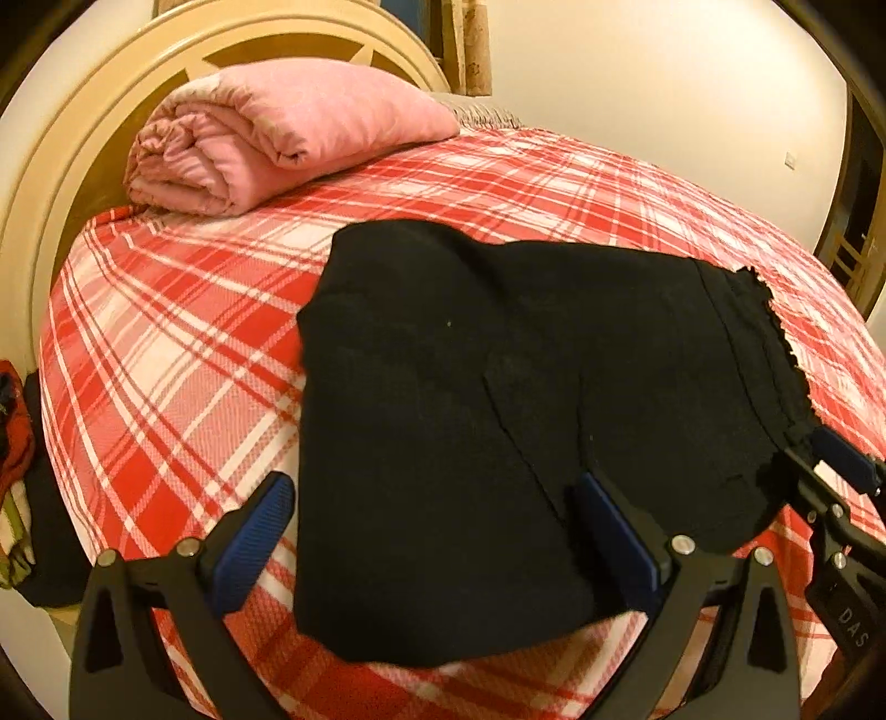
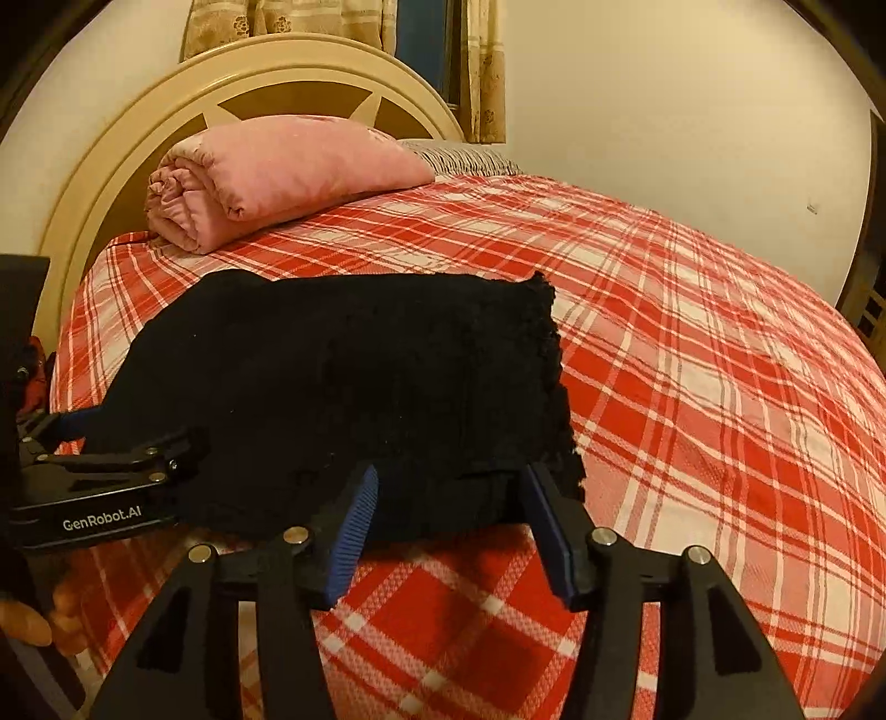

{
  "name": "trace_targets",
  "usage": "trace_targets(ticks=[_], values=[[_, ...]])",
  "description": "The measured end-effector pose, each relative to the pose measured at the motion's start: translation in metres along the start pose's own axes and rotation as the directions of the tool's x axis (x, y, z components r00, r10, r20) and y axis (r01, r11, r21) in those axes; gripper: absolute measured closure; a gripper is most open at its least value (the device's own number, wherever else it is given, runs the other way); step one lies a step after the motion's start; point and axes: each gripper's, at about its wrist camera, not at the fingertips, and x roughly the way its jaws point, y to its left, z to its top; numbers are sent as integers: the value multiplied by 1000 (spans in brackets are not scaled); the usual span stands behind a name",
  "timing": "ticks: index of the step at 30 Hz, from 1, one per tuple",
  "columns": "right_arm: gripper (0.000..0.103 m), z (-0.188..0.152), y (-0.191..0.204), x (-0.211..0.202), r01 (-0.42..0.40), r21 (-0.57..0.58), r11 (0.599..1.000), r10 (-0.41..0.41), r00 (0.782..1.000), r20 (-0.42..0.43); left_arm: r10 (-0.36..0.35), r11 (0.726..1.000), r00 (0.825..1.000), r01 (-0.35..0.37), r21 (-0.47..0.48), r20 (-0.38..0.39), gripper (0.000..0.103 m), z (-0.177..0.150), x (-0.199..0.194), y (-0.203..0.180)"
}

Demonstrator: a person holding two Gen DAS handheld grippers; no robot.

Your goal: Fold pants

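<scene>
Left wrist view: a bed (image 1: 166, 343) with a red and white plaid cover, seen along the left gripper (image 1: 432, 520).
Surroundings: a rolled pink blanket (image 1: 266, 138) lies by the cream headboard (image 1: 66, 166); mixed clothes (image 1: 16, 443) sit off the bed's left edge.
Pants: black pants (image 1: 498, 415), folded, lie on the near part of the bed.
Left gripper: spread wide, its fingers on either side of the near left end of the pants, pinching nothing.
Right gripper: (image 2: 448, 498) its jaws stand apart around the near right corner of the pants, and the pads do not press the cloth.
Right wrist view only: a curtain (image 2: 277, 27) above the headboard, and fingertips of a hand (image 2: 39, 620) at lower left.
</scene>
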Motion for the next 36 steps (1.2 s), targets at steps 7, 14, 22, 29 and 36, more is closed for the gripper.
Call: trace_targets(ticks=[7, 14, 22, 29, 36], values=[[46, -21, -13, -11, -53, 170, 984, 68, 994, -84, -2, 1000, 1000, 2, 31, -2, 0, -17, -17, 0], [46, -41, -4, -29, -38, 172, 984, 54, 994, -90, 19, 996, 999, -21, 85, 26, 0, -27, -36, -8], [45, -50, 7, -59, -30, 156, 987, 40, 997, -62, 37, 991, 998, -43, 124, 49, 0, -43, -62, -10], [34, -47, 13, -96, -26, 153, 988, 23, 999, 22, 51, 989, 991, -67, 135, 121, 0, -45, -97, -6], [34, -43, 19, -129, -21, 147, 989, 7, 995, 98, 33, 988, 986, -57, 142, 161, 0, -45, -120, -3]])
